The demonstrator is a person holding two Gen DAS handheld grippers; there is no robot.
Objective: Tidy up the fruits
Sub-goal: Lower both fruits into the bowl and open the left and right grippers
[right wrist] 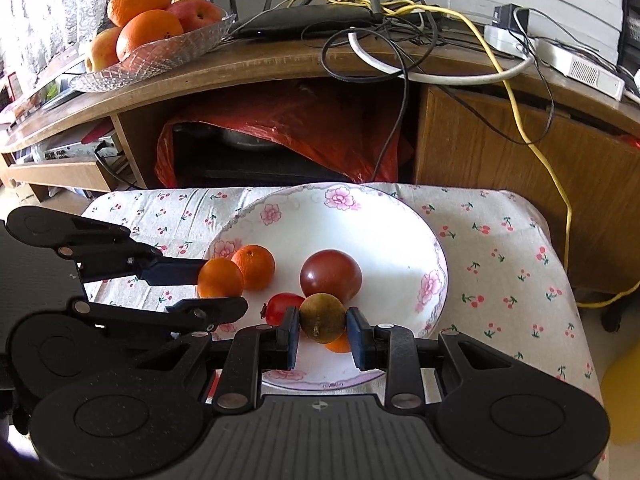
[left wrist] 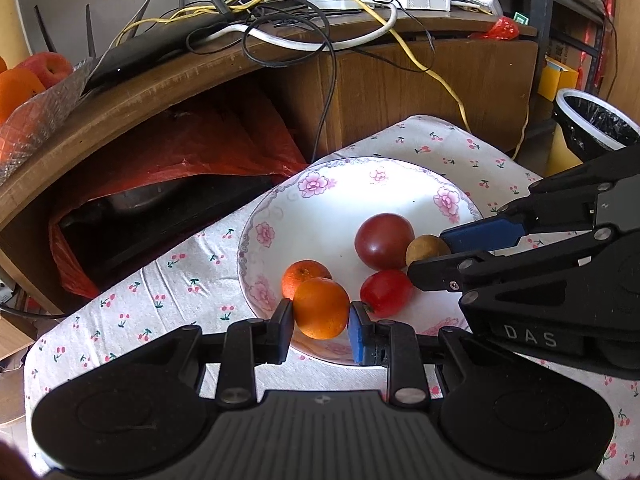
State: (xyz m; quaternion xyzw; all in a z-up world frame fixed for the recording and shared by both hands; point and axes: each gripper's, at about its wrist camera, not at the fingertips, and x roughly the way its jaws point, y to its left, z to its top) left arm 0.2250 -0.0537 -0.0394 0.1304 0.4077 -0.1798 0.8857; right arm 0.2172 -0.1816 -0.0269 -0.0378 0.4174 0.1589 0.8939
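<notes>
A white floral plate [left wrist: 280, 216] [right wrist: 384, 216] sits on a cherry-print cloth. My left gripper [left wrist: 321, 320] [right wrist: 218, 286] is shut on an orange [left wrist: 321, 308] [right wrist: 220, 278] over the plate's edge. My right gripper [right wrist: 322, 326] [left wrist: 430, 254] is shut on a small brown round fruit [right wrist: 322, 316] [left wrist: 424, 249]. On the plate lie a second orange [left wrist: 298, 276] [right wrist: 256, 266], a dark red tomato [left wrist: 384, 240] [right wrist: 331, 274] and a small red tomato [left wrist: 386, 292] [right wrist: 282, 307]. Another orange piece [right wrist: 340, 346] shows under the brown fruit.
A wooden desk [right wrist: 280, 68] stands behind, covered with a router and tangled cables [right wrist: 400, 20]. A glass dish [right wrist: 160, 56] on it holds oranges and apples. A red bag [right wrist: 280, 128] sits under the desk. A black-lined bin [left wrist: 592, 124] stands at the right.
</notes>
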